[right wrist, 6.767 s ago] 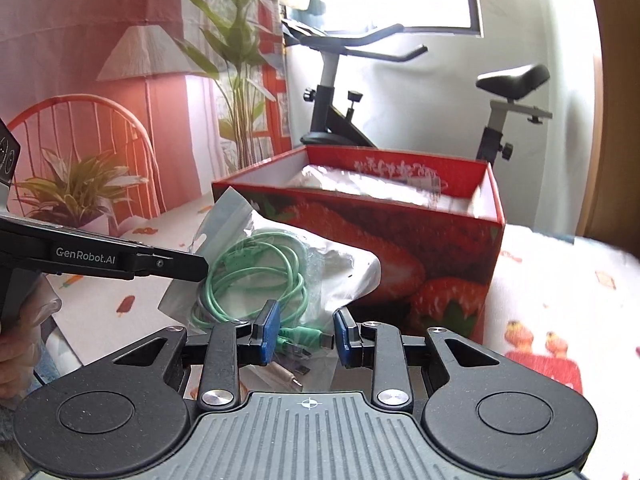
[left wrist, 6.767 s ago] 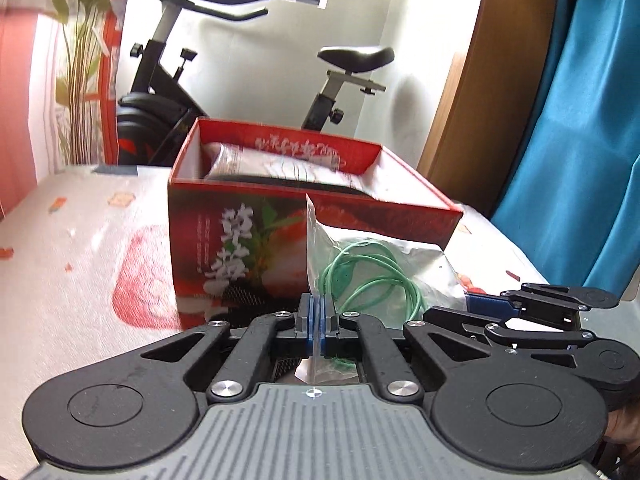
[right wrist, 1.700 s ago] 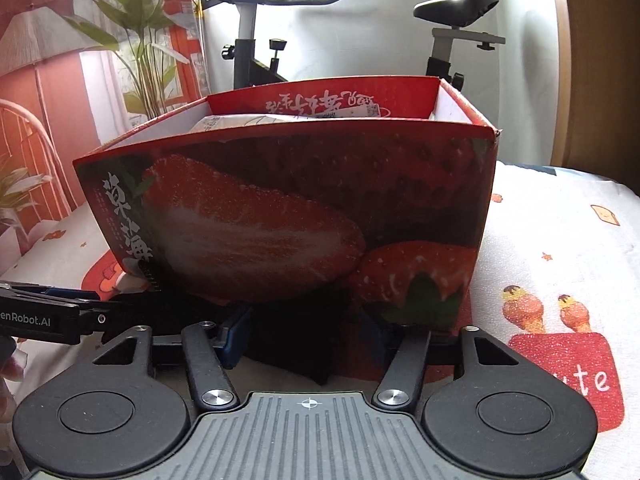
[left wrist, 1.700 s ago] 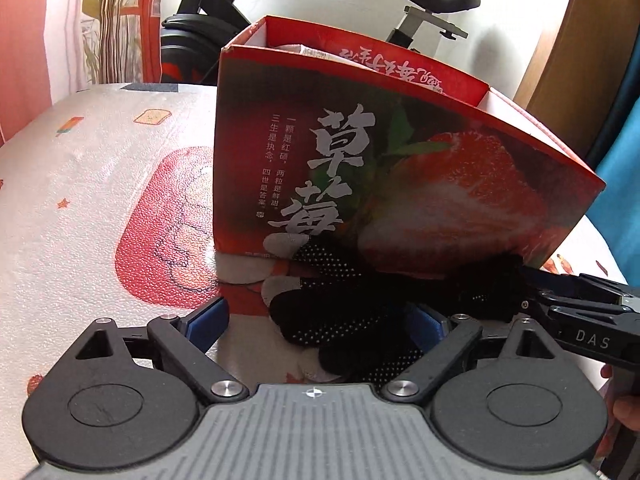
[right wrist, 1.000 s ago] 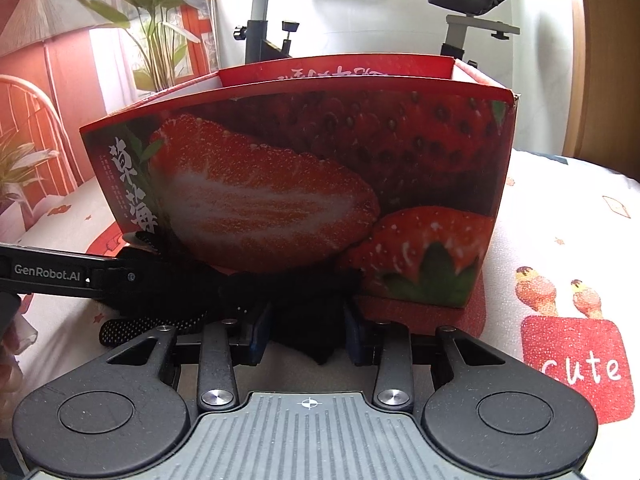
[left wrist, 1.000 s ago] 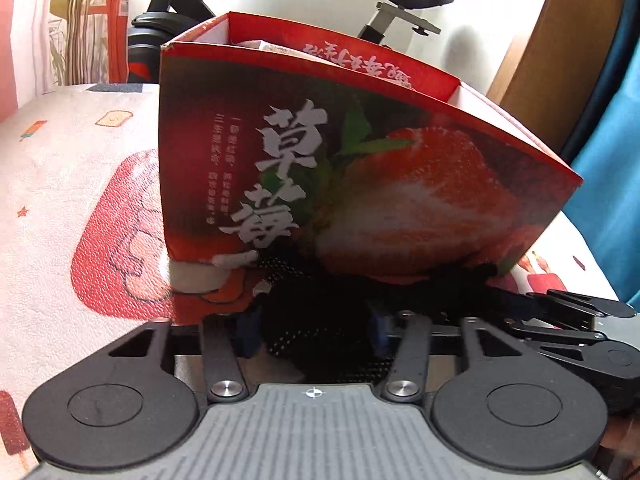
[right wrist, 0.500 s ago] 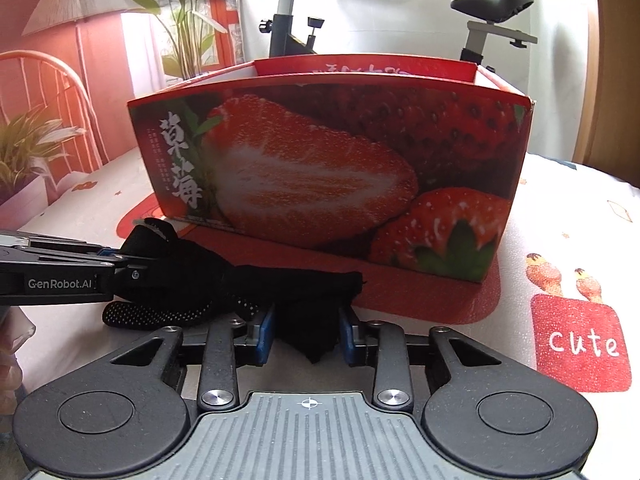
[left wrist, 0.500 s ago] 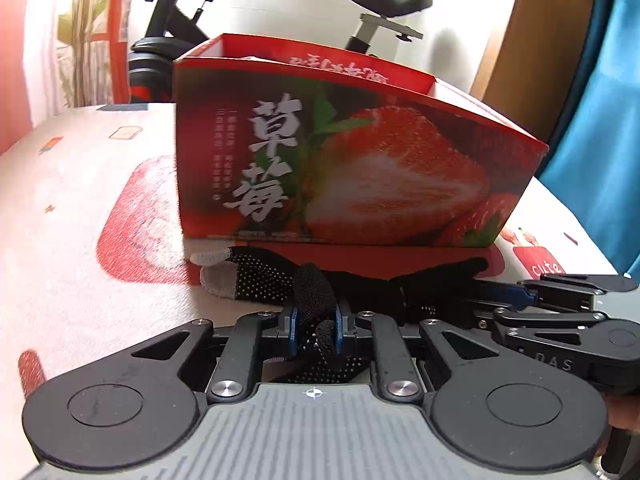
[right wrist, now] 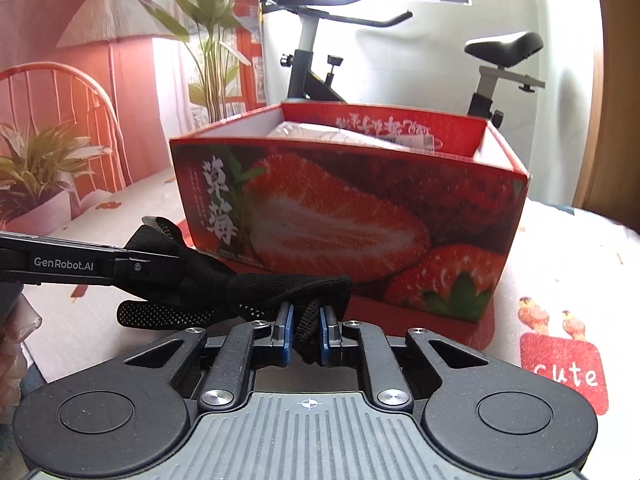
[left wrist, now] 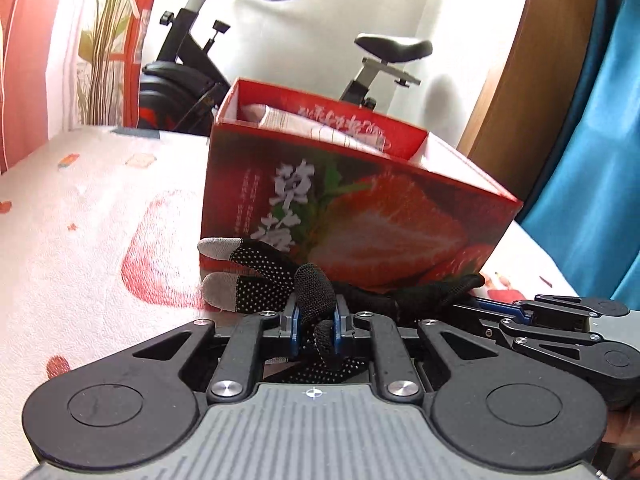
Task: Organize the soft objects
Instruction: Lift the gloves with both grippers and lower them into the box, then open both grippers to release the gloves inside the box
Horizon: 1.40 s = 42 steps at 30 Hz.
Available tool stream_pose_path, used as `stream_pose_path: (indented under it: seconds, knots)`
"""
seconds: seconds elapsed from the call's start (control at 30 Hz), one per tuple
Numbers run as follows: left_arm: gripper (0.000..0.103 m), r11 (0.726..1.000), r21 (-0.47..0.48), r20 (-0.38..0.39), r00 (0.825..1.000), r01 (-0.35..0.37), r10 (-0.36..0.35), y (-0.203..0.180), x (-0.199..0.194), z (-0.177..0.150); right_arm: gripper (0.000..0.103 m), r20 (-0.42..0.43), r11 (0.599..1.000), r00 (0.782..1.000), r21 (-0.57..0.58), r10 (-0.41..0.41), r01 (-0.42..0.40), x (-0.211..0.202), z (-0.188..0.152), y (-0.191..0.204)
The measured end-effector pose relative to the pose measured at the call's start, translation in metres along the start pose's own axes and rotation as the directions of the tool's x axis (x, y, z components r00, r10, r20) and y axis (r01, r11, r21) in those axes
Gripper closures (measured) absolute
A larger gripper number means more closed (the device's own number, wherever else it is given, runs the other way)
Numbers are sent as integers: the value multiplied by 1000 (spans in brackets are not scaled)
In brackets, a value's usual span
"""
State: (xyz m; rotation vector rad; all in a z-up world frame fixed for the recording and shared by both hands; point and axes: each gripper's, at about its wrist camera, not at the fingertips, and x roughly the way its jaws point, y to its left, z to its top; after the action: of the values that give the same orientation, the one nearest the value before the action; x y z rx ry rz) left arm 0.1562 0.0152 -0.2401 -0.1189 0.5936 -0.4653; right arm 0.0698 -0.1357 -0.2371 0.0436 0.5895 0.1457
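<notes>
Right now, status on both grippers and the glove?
Left gripper shut on black glove. Right gripper closing on its other end. Strawberry box right behind.

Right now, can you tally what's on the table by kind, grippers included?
Red strawberry box: 1
White packet in the box: 1
Black dotted glove: 1, maybe a pair, cannot tell
Grippers: 2, left gripper and right gripper
Total: 5

Glove (left wrist: 276,276) stretched before box (left wrist: 360,216), between left gripper (left wrist: 316,322) and right gripper (right wrist: 306,334), above tablecloth (left wrist: 80,224). Packet (right wrist: 360,136) inside box. Exercise bike (right wrist: 320,60) behind box; plant (right wrist: 36,168) and chair (right wrist: 60,80) far left in right-wrist view.
</notes>
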Motion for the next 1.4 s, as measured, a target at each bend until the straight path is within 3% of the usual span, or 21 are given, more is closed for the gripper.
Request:
stream_pose_path:
  seconds: [0.23, 0.57, 0.9, 1.07, 1.3, 1.4]
  knots:
    - [87, 1000, 19, 113, 994, 6, -8, -8, -30, 25, 91, 100, 999, 995, -45, 4, 1, -27, 24, 7]
    - [87, 997, 71, 209, 978, -3, -12, -22, -27, 84, 91, 181, 993, 983, -118, 19, 3, -34, 88, 7]
    - [87, 994, 108, 141, 990, 2, -17, -18, 36, 136, 91, 139, 989, 990, -141, -26, 45, 21, 142, -14]
    - [86, 992, 118, 73, 997, -41, 33, -14, 76, 150, 91, 87, 997, 994, -37, -60, 63, 57, 154, -35]
    - [78, 983, 168, 38, 997, -67, 62, -13, 97, 147, 91, -9, 988, 988, 25, -153, 153, 99, 151, -55]
    - [66, 987, 148, 42, 997, -70, 64, -8, 95, 148, 91, -28, 981, 982, 32, -189, 190, 106, 148, -61]
